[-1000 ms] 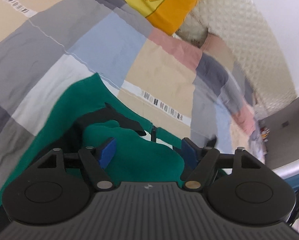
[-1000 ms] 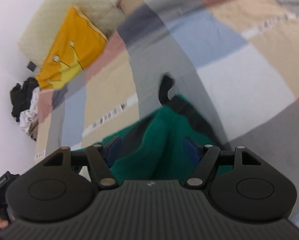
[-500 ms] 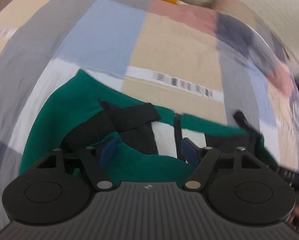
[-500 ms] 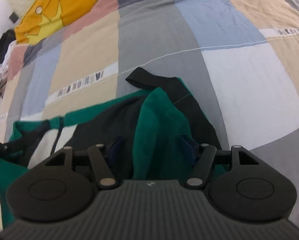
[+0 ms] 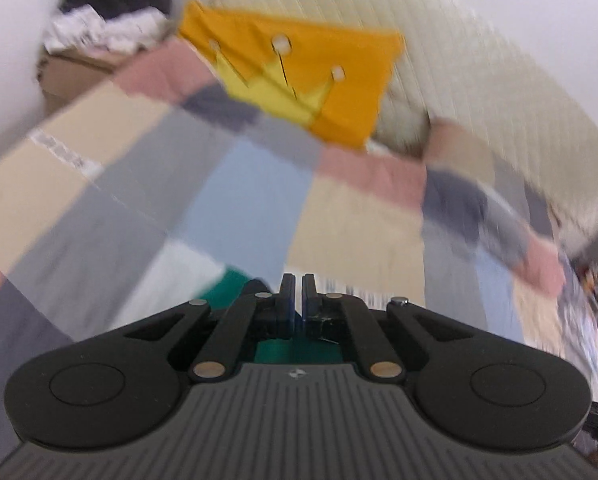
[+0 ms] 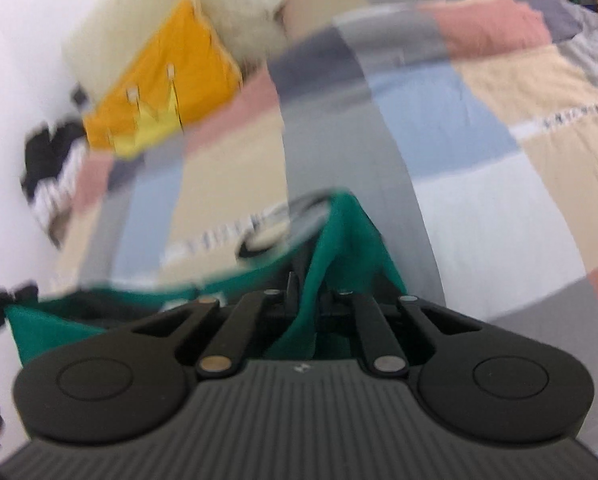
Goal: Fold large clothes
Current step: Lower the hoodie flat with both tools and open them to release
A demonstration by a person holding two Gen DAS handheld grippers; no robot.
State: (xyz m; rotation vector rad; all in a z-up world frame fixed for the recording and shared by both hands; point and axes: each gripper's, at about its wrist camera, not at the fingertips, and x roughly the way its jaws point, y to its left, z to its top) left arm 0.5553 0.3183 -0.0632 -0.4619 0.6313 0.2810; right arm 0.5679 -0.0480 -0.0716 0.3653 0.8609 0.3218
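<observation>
Both tools, left & right, clamped on green garment above quilt.

The left gripper points downward at a slant and its jaws have just closed, almost touching. The right gripper points down the same way; its jaws have just closed too, pinching green cloth between them.
</observation>
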